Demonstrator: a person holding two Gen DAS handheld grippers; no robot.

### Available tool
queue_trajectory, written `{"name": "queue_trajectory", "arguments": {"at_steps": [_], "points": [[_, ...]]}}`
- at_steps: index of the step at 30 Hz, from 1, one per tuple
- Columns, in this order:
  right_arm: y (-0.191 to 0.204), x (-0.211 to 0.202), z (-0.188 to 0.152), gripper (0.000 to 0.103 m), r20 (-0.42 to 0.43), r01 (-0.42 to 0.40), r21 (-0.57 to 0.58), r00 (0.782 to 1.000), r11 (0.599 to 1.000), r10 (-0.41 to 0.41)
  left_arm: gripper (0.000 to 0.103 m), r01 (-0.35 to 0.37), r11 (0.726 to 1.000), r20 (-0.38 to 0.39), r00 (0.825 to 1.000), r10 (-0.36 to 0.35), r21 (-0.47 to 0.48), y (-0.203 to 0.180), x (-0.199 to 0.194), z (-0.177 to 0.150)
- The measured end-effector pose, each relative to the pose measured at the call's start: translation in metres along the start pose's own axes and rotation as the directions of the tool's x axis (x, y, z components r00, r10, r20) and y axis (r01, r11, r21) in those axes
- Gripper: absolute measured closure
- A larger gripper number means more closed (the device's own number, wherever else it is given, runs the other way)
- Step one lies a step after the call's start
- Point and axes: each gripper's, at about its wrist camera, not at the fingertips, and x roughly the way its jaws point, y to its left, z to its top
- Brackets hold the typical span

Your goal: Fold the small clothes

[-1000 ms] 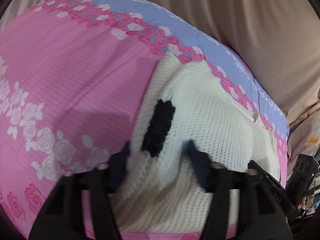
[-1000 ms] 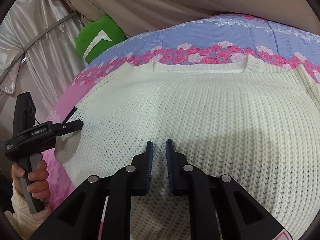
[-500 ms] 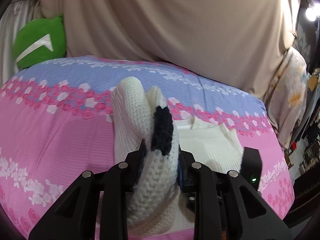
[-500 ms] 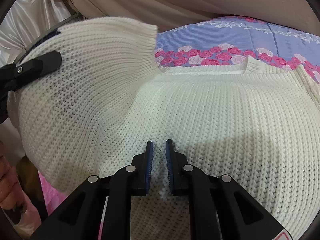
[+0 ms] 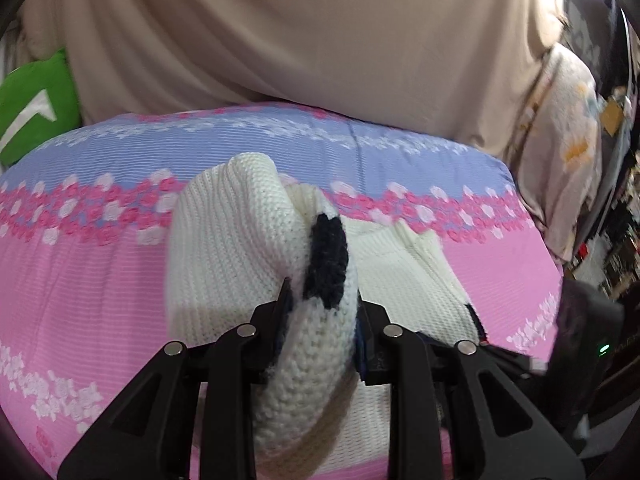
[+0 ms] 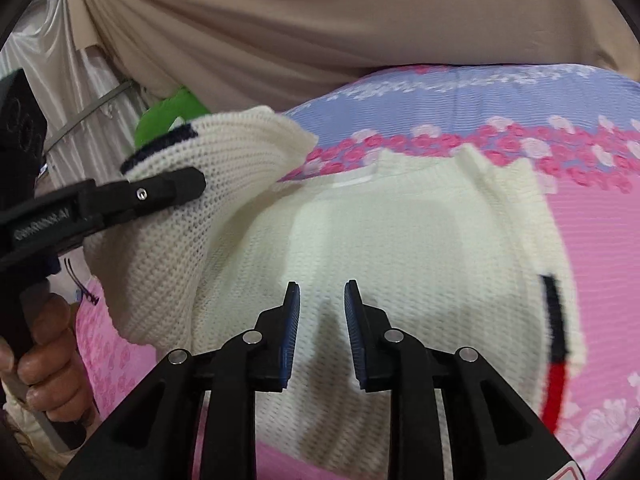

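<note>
A small cream knit sweater (image 6: 400, 248) lies on the pink and blue floral bed sheet (image 6: 600, 240). My left gripper (image 5: 320, 304) is shut on its left sleeve (image 5: 248, 248), which has a dark navy stripe, and holds it lifted above the sweater's body; this gripper also shows at the left of the right wrist view (image 6: 176, 190). My right gripper (image 6: 322, 312) is slightly open and empty, just above the middle of the sweater's body. The right side of the sweater shows a navy and red stripe (image 6: 554, 344).
A green cushion (image 5: 32, 104) lies at the back left of the bed. Beige drapery (image 5: 320, 40) hangs behind the bed. A floral cloth (image 5: 572, 140) and cluttered shelves are at the right. The sheet (image 5: 80, 280) spreads wide to the left.
My left gripper closed on the sleeve and lifted it up and over toward the sweater's body. My right gripper's jaws opened a little and drew back above the sweater.
</note>
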Motion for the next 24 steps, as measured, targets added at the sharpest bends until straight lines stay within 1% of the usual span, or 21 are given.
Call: {"name": "queue_trajectory", "arguments": {"at_steps": [2,4,5,6,7,8,9,11,13,16,18,19,20,21,22,24], "points": [[-0.022,-0.022,-0.006,0.076,0.023,0.044,0.051,0.999,0.998,-0.046,0.079,0.029,0.999,-0.051,0.998,-0.027,0.043,-0.02,0.022,-0.006],[-0.037,-0.04,-0.012,0.075,0.041,0.083,0.092,0.995,0.992,-0.087,0.078,0.047,0.996,-0.114,0.993,-0.038,0.078,-0.039,0.049,-0.016],[-0.043,-0.049,-0.015,0.075,0.05,0.099,0.11,0.993,0.989,-0.105,0.078,0.04,0.994,-0.147,0.989,-0.024,0.102,-0.049,0.065,-0.024],[-0.048,-0.056,-0.017,0.075,0.057,0.109,0.122,0.992,0.987,-0.116,0.076,0.028,0.992,-0.162,0.987,-0.008,0.126,-0.056,0.075,-0.03],[-0.05,-0.061,-0.018,0.075,0.061,0.113,0.128,0.991,0.985,-0.122,0.074,-0.004,0.985,-0.141,0.99,0.029,0.171,-0.067,0.08,-0.036],[-0.052,-0.065,-0.019,0.075,0.067,0.119,0.133,0.989,0.984,-0.129,0.068,-0.035,0.977,-0.112,0.992,0.06,0.211,-0.075,0.079,-0.04],[-0.053,-0.068,-0.02,0.074,0.071,0.123,0.134,0.989,0.983,-0.133,0.053,-0.033,0.973,-0.1,0.993,0.057,0.228,-0.082,0.075,-0.042],[-0.053,-0.07,-0.019,0.074,0.077,0.121,0.128,0.988,0.984,-0.132,0.043,0.01,0.978,-0.106,0.994,0.012,0.209,-0.083,0.067,-0.041],[-0.05,-0.069,-0.016,0.072,0.082,0.11,0.12,0.989,0.987,-0.12,0.043,0.034,0.983,-0.094,0.995,-0.017,0.179,-0.076,0.055,-0.04],[-0.045,-0.068,-0.01,0.07,0.087,0.071,0.107,0.993,0.992,-0.08,0.042,0.093,0.989,-0.081,0.993,-0.084,0.114,-0.052,0.029,-0.038],[-0.037,-0.068,-0.005,0.06,0.089,0.031,0.095,0.995,0.995,-0.039,0.023,0.118,0.991,-0.055,0.992,-0.114,0.068,-0.032,0.002,-0.04],[-0.032,-0.066,-0.002,0.058,0.088,0.005,0.085,0.996,0.996,-0.013,0.018,0.123,0.991,-0.041,0.992,-0.121,0.055,-0.024,-0.008,-0.041],[-0.027,-0.064,0.001,0.054,0.082,-0.02,0.073,0.997,0.997,0.014,0.013,0.11,0.993,-0.021,0.994,-0.109,0.039,-0.013,-0.02,-0.045],[-0.022,-0.062,0.003,0.051,0.077,-0.038,0.063,0.997,0.997,0.033,0.012,0.086,0.996,-0.017,0.996,-0.086,0.034,-0.005,-0.029,-0.05],[-0.016,-0.056,0.006,0.048,0.067,-0.053,0.052,0.997,0.997,0.05,0.012,0.065,0.997,-0.028,0.998,-0.065,0.035,0.0,-0.03,-0.054],[-0.005,-0.044,0.011,0.044,0.037,-0.063,0.035,0.997,0.997,0.061,0.011,0.025,0.999,-0.071,0.997,-0.022,0.038,0.012,-0.031,-0.067]]}}
